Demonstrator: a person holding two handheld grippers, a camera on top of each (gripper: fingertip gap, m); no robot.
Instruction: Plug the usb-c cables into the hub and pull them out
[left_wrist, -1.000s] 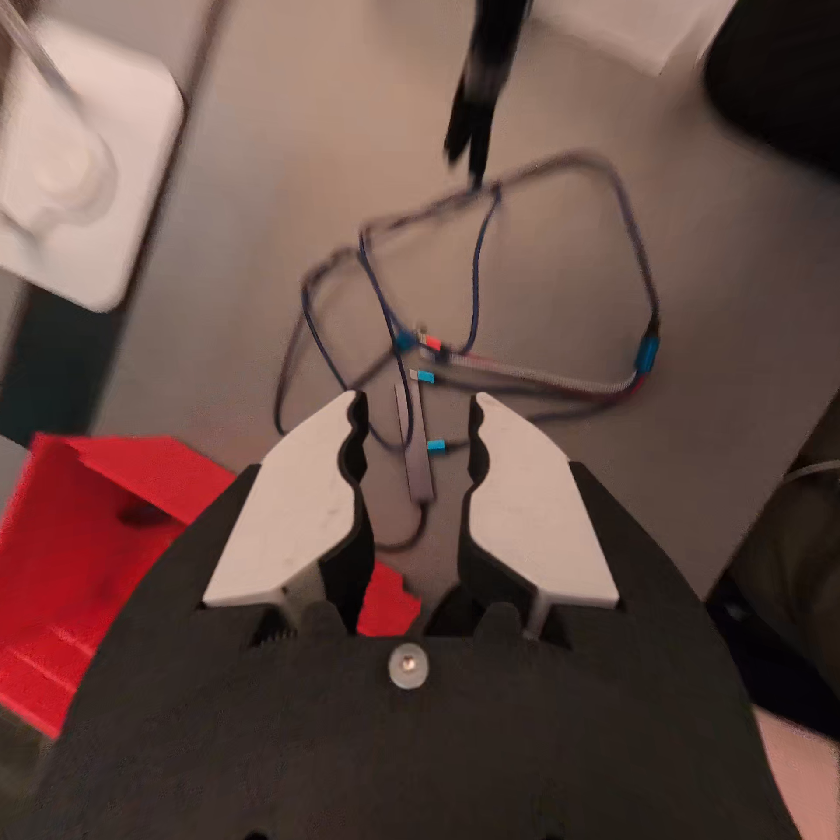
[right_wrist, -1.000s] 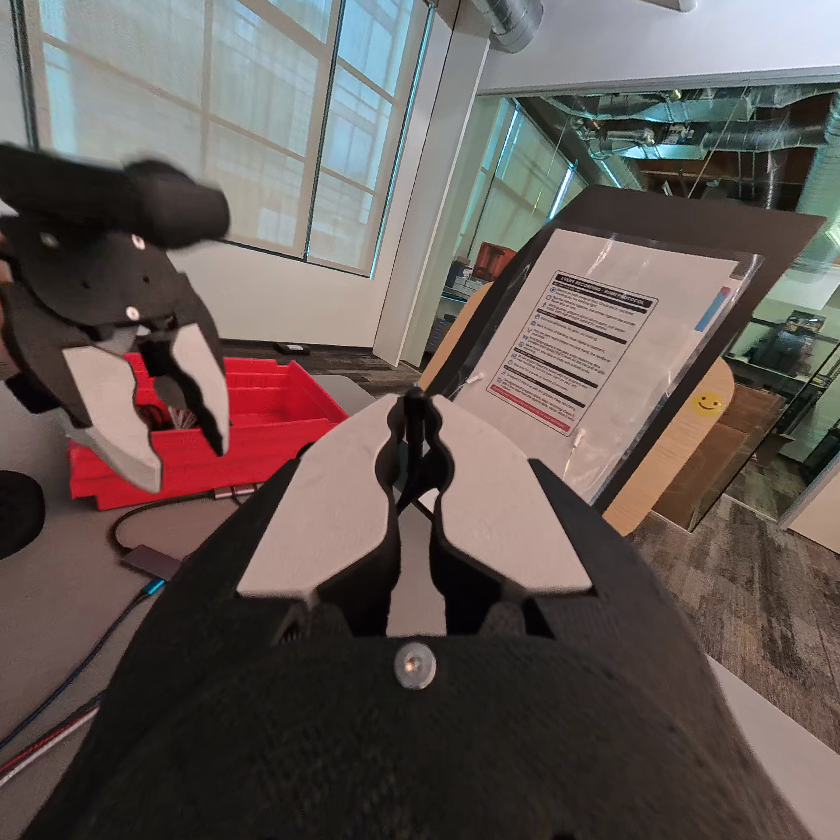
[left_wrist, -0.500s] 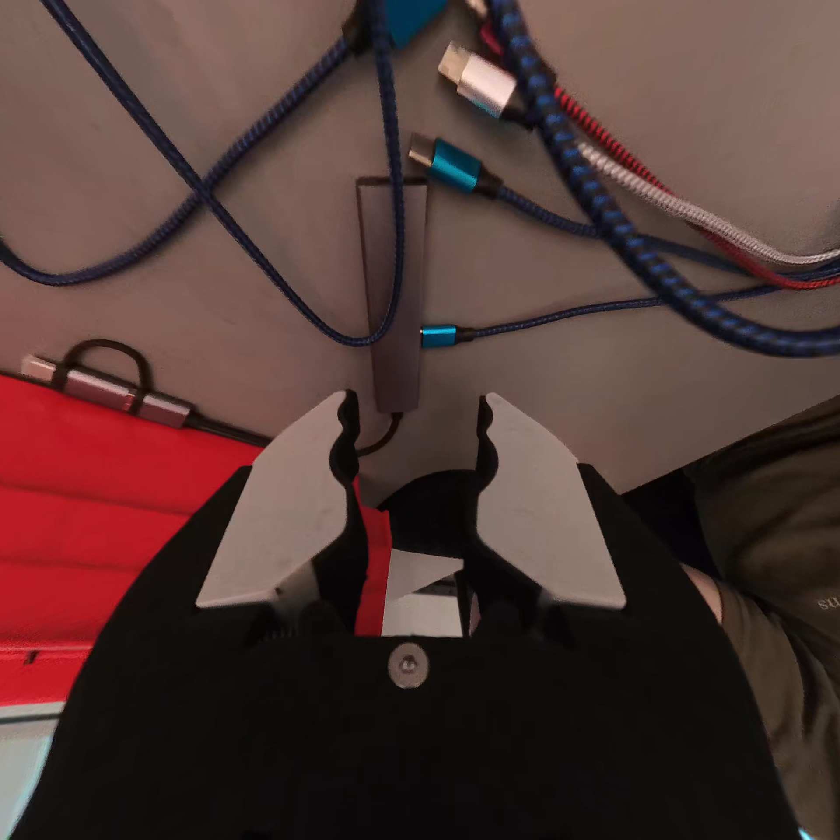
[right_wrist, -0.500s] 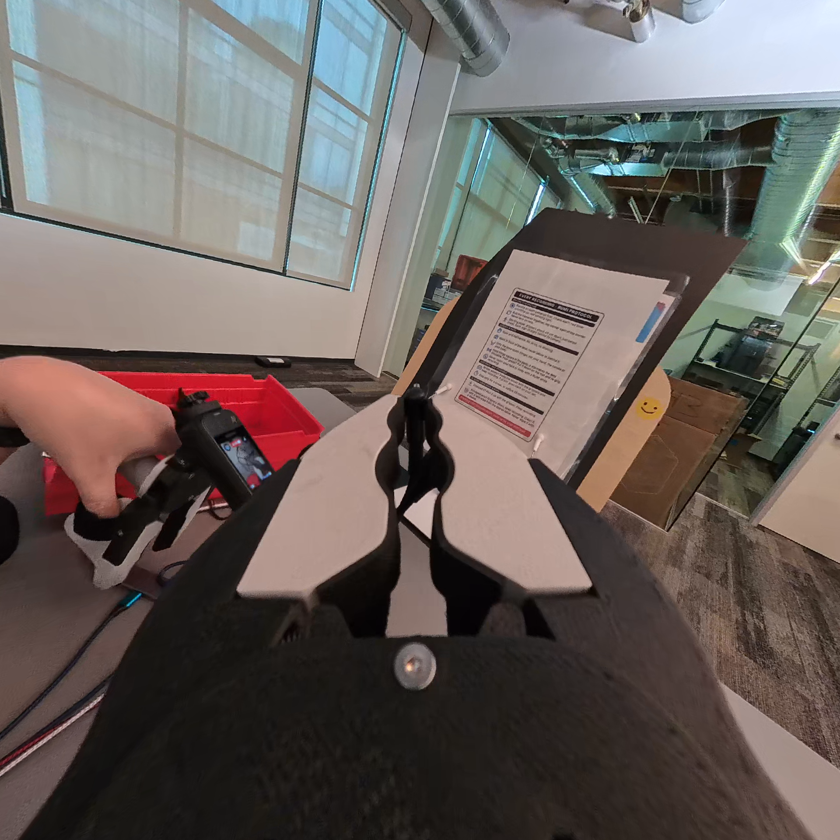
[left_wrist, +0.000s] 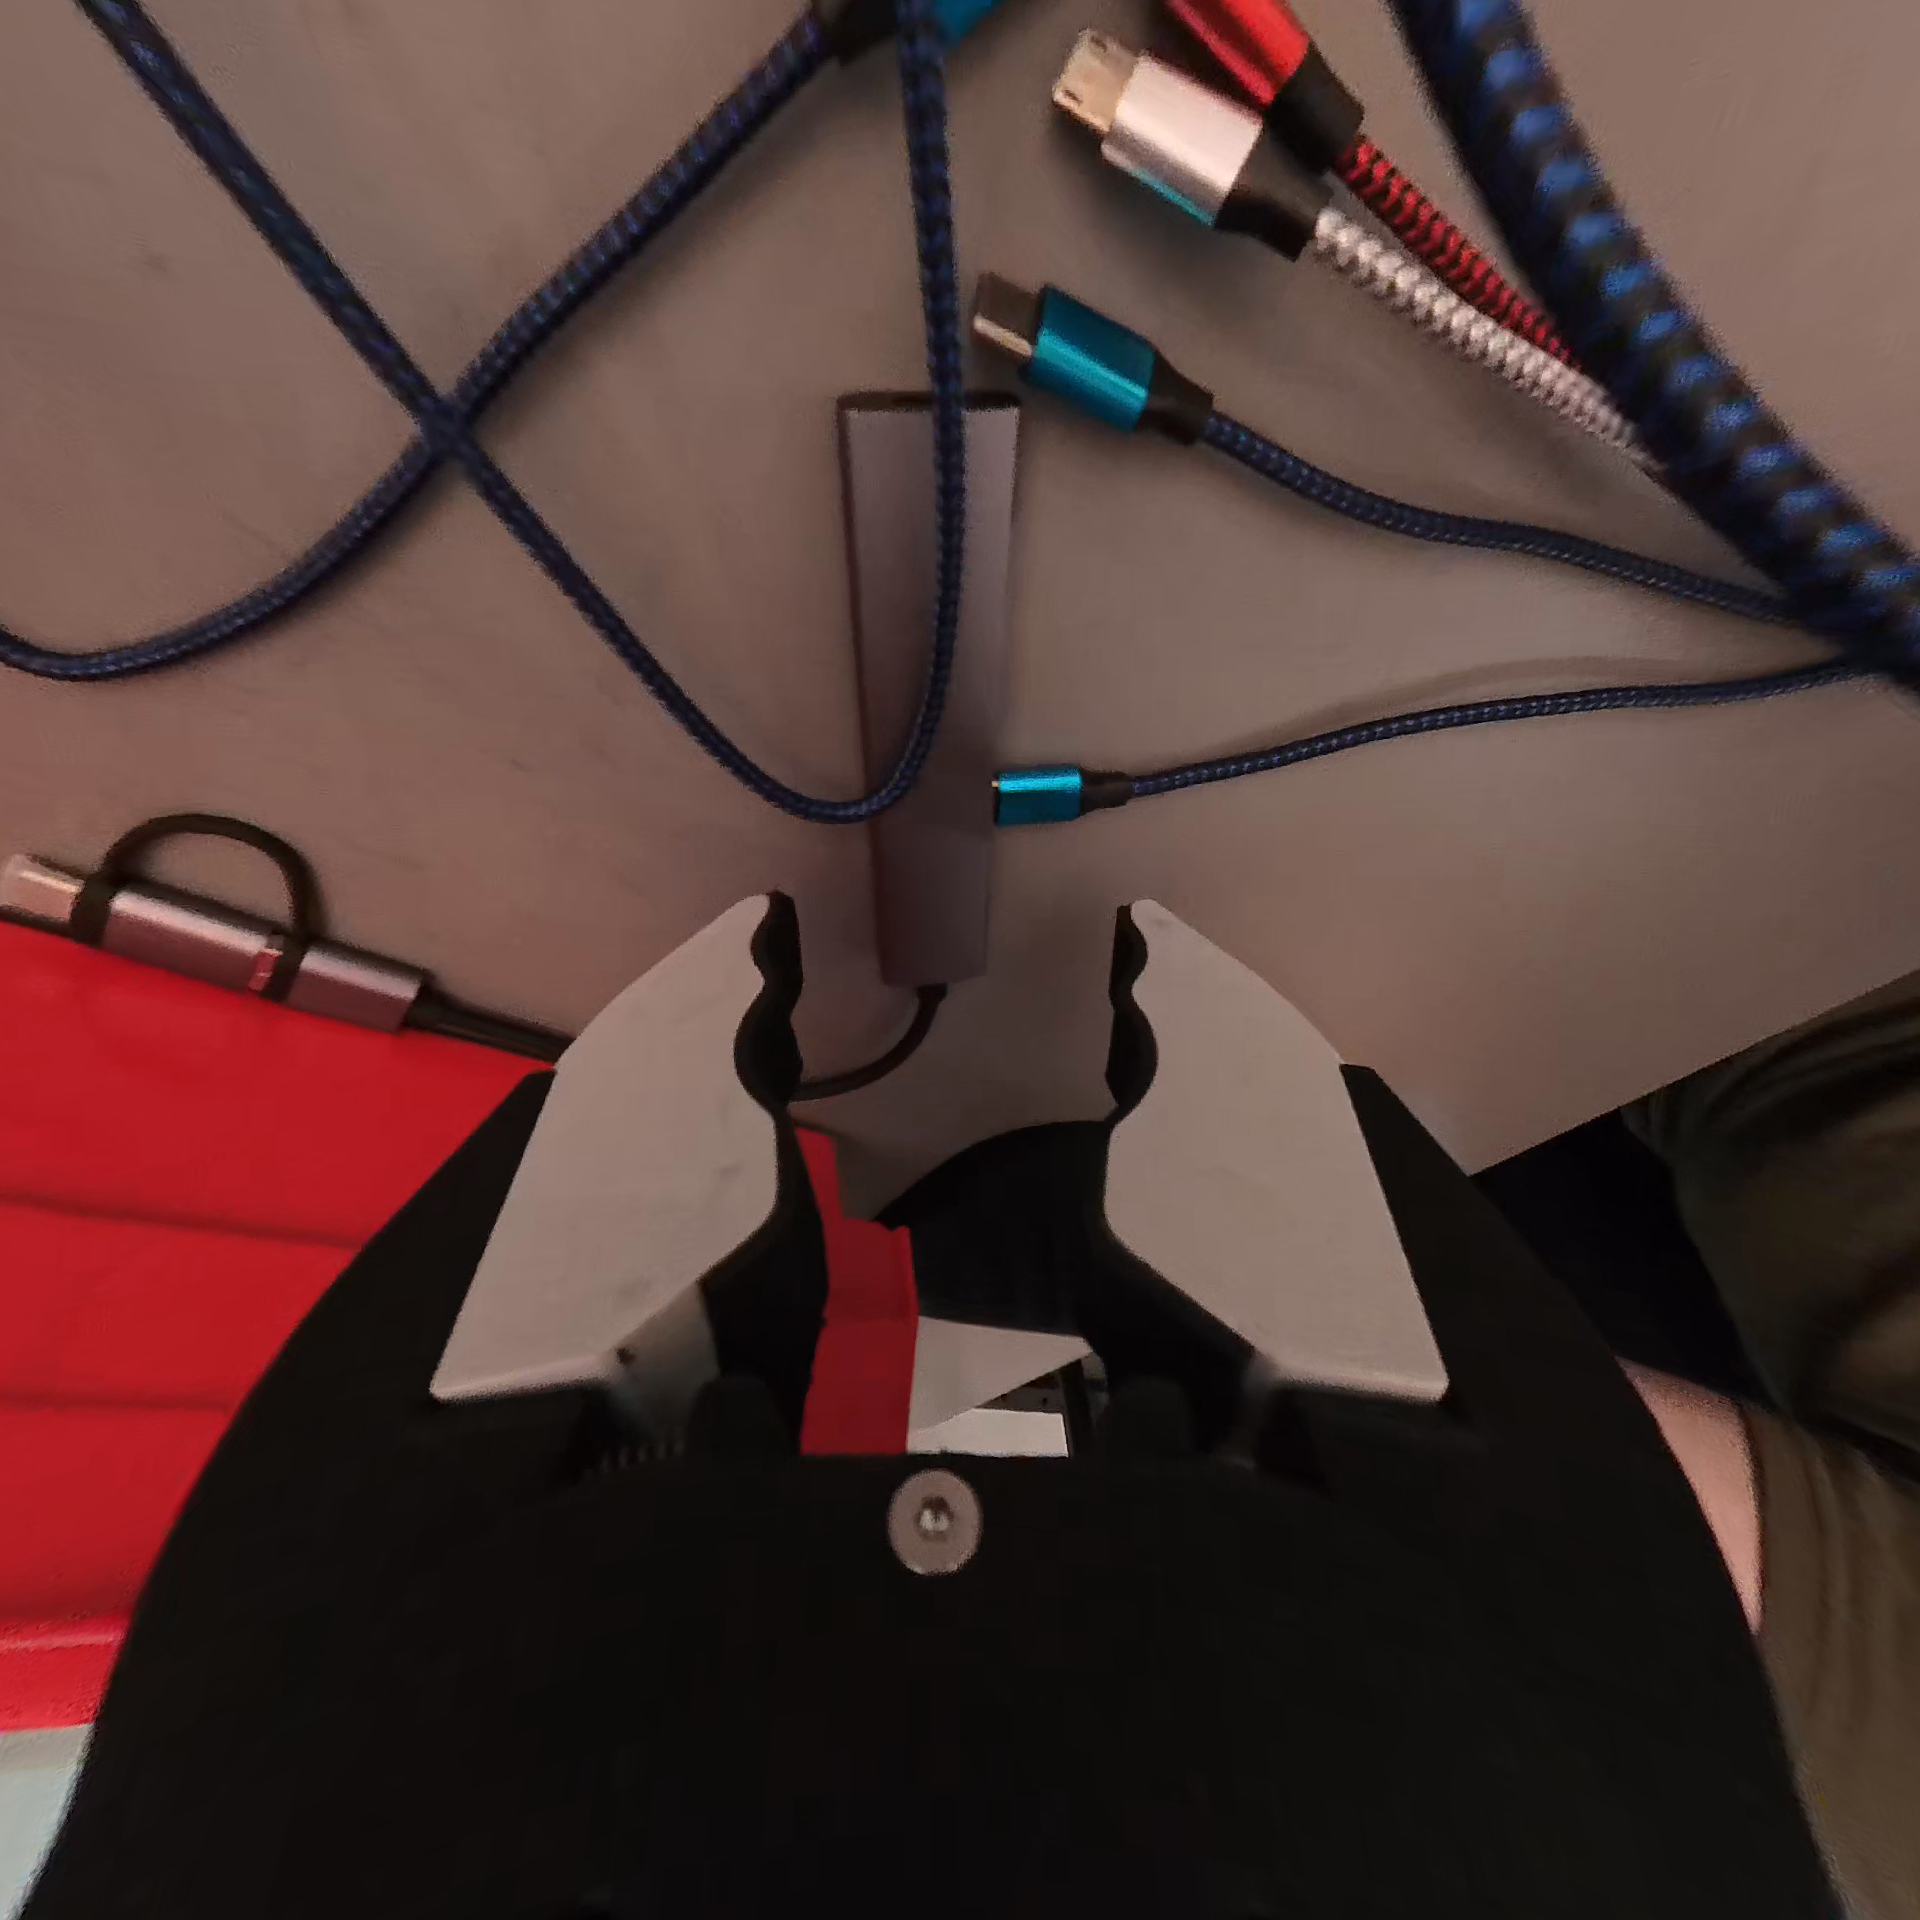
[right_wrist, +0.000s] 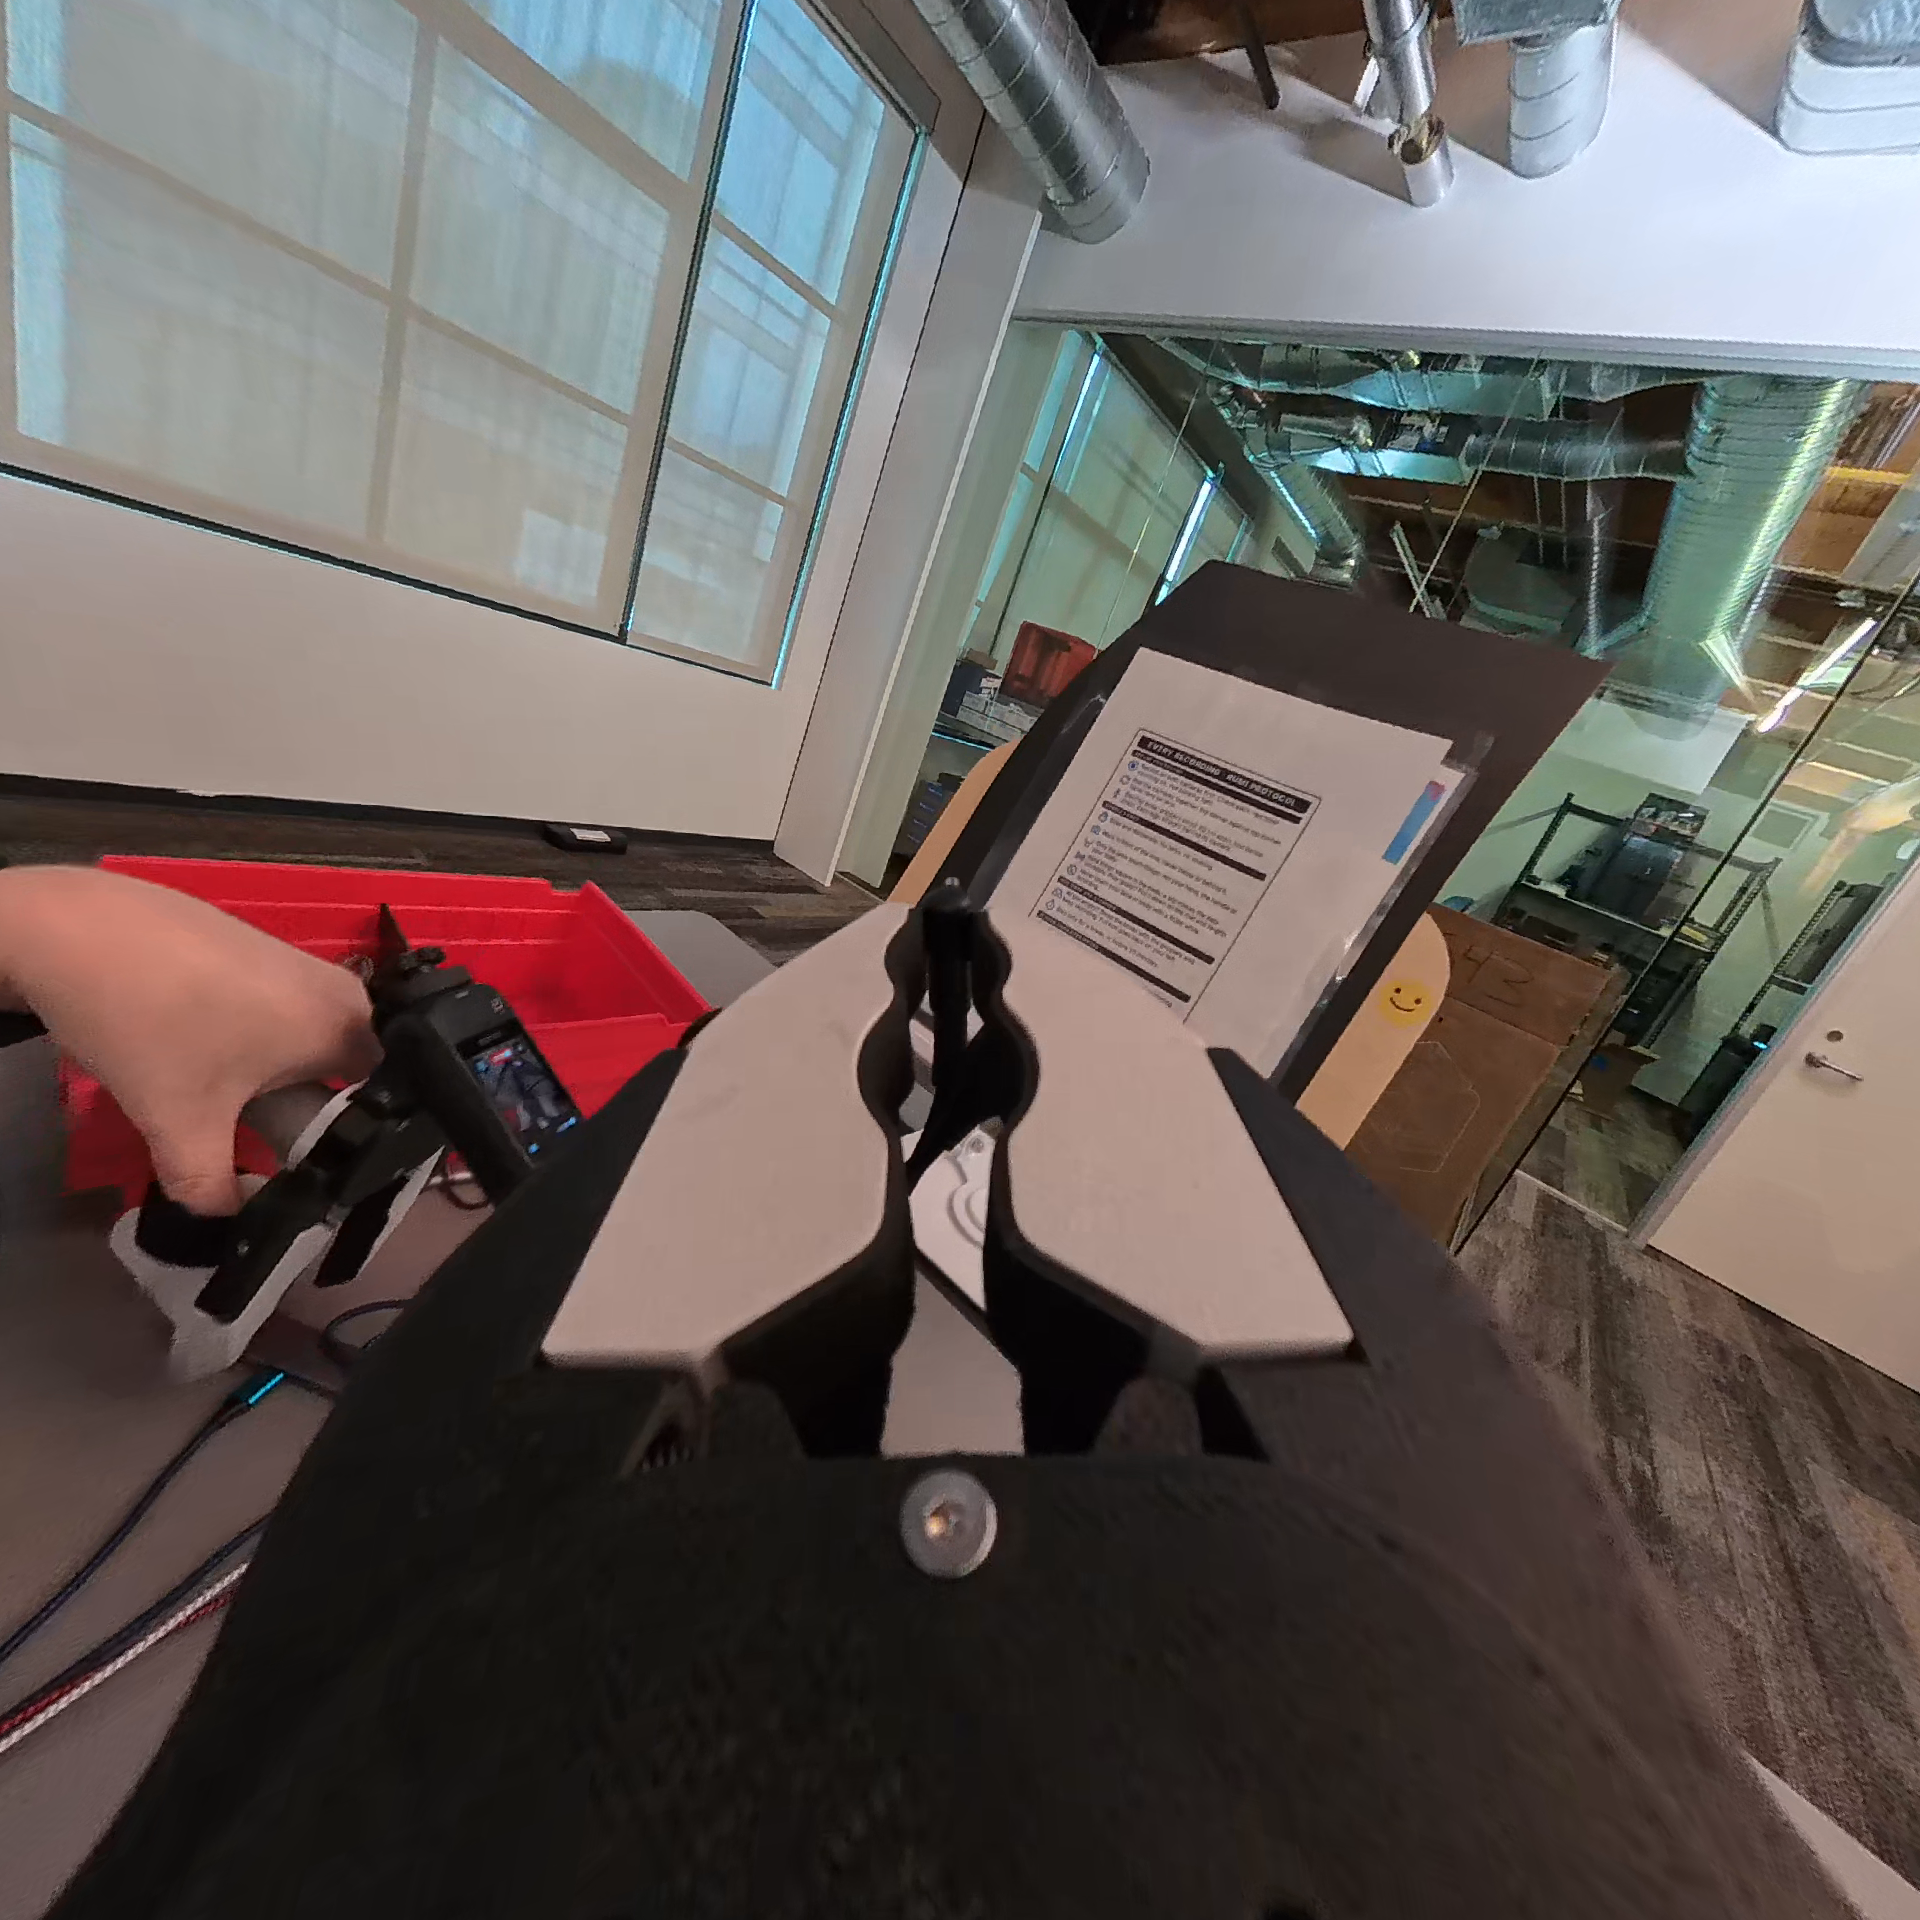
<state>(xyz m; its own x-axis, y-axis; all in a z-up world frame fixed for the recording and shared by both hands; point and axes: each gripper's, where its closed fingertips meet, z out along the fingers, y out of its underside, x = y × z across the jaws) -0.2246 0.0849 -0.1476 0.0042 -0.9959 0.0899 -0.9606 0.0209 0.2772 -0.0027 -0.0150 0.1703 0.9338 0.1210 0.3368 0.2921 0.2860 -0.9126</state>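
The slim grey hub lies on the grey table. A blue USB-C plug sits in its right side. A second blue plug lies loose by its far end, and a blue braided cable crosses over it. My left gripper is open, low over the table, with the hub's near end between its fingertips. My right gripper is raised and shut on a thin black cable piece. The left gripper also shows in the right wrist view, held by a hand.
A red bin sits left of the hub, with the hub's own grey plug at its edge. Silver and red plugs lie beyond. A thick blue-black cable runs at upper right. A dark board with a paper sheet stands ahead. Left tips to right tips: about 40 cm.
My left gripper has dropped from high above the table to the hub, staying open, and crept a little closer in the last half second. My right gripper stays shut and has tilted upward.
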